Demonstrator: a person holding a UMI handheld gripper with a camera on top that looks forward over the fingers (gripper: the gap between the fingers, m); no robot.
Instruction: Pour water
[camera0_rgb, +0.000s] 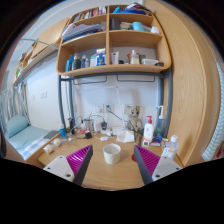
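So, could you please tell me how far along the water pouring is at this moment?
Nothing looks done yet. The gripper is open and holds nothing, so nothing is in hand. The small white cup stands on the wooden desk between the fingers. Left: picking up a water container and pouring.

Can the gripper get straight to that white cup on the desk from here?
Probably yes. The white cup stands just ahead of the open gripper, centred between its fingers, and the desk looks bare in front of it.
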